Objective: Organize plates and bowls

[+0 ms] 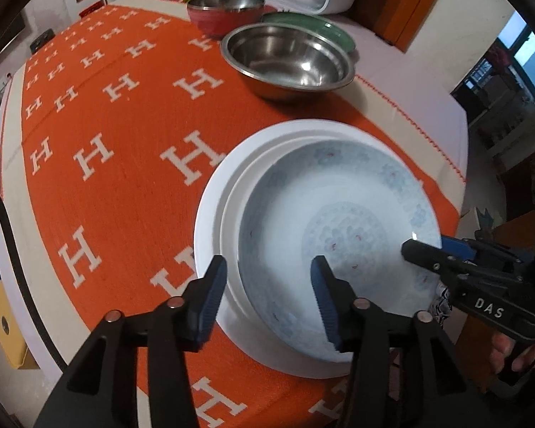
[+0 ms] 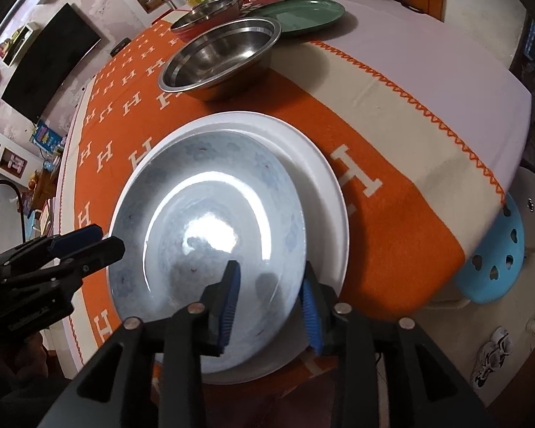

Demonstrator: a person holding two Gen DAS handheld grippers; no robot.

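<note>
Left gripper (image 1: 267, 285): I see its jaws apart, straddling the bowl's (image 1: 339, 214) rim at 7 o'clock.
Bowl: nested in the white plate (image 1: 210, 221) on the orange cloth (image 1: 117, 192).
Right gripper (image 2: 271, 297): jaws apart, straddling the rim at 5 o'clock.
Steel bowl (image 1: 289, 60): 12 o'clock.

I am counting 3 plates: 1 blue-patterned plate (image 1: 339, 214) on 1 white plate (image 1: 210, 214), plus 1 green plate (image 1: 335, 34). I am counting 2 bowls: 1 steel bowl (image 1: 289, 60) and 1 red bowl (image 1: 224, 14). I am holding 2 grippers.
</note>
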